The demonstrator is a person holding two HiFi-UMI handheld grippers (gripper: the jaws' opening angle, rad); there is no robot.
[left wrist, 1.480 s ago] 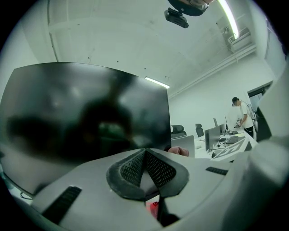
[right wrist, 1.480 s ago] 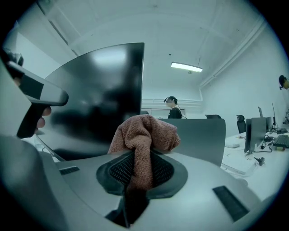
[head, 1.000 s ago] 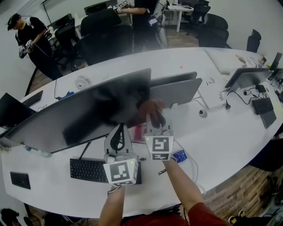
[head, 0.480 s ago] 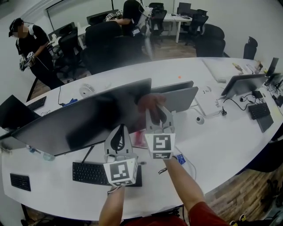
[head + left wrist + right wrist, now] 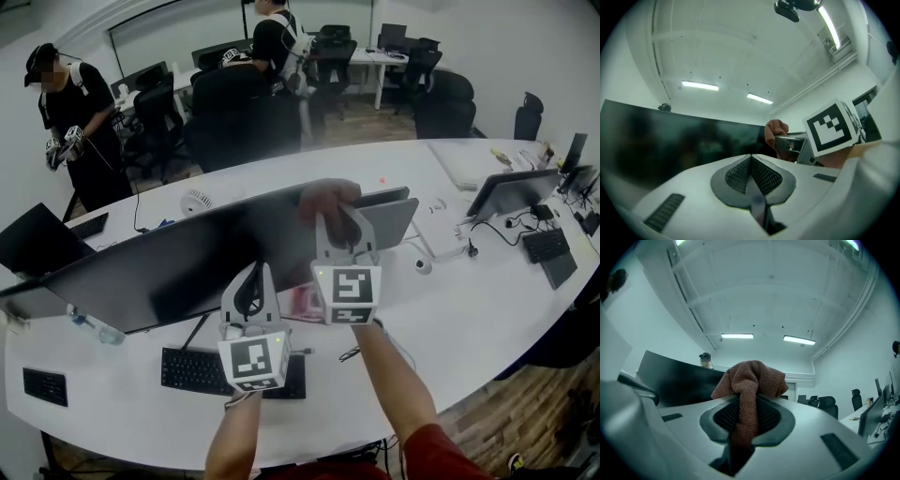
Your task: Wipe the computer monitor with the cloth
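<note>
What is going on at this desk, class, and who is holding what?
A person holds a gripper in each hand in front of a large dark monitor. The right gripper is shut on a reddish-brown cloth, raised at the monitor's top edge near its right end. The left gripper is shut with nothing in it, lower down, above the keyboard.
</note>
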